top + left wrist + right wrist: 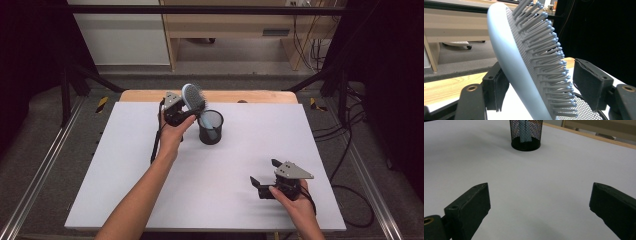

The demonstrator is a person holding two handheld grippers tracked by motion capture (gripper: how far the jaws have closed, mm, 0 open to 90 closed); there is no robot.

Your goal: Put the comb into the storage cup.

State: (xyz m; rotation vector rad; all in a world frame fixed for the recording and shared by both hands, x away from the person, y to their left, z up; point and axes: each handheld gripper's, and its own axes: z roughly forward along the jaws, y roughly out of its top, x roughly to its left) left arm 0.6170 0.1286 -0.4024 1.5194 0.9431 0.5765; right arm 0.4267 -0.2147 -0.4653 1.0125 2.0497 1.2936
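The worktop carries a mesh cup, where the brush stands tilted up-left, handle down inside and half hidden by mesh. The left claw brackets the brush head, jaws spread, the bristle-side pad off it. The right claw hangs released, well apart.

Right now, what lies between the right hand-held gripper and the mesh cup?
Nothing: in the right gripper view, bare white tabletop runs from the open right hand-held gripper to the mesh cup. The high view agrees.
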